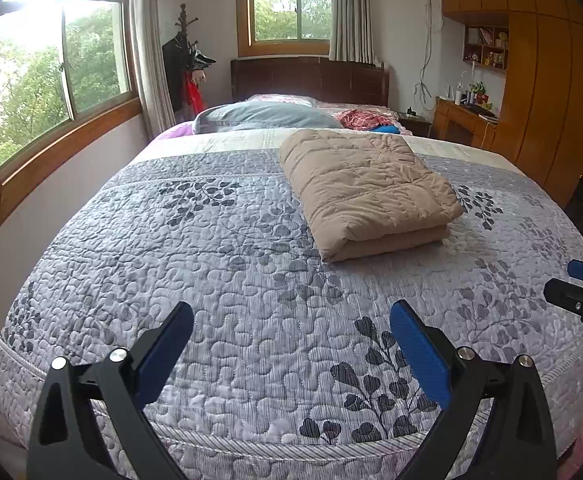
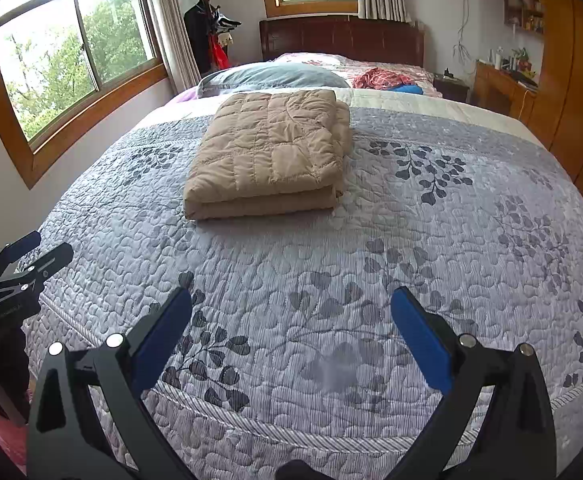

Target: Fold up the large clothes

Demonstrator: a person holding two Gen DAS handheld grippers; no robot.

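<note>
A tan quilted garment lies folded into a thick rectangle on the grey leaf-patterned bedspread, toward the middle of the bed. My left gripper hovers open over the foot of the bed, well short of the bundle, with nothing between its blue pads. My right gripper is likewise open and empty, over the bed's near edge. Each wrist view catches the other gripper at its side: the right gripper and the left gripper.
Beyond the bundle lie a grey pillow, a red patterned cloth and a blue item before a dark headboard. Windows and a coat rack are left; wooden wardrobe and desk right.
</note>
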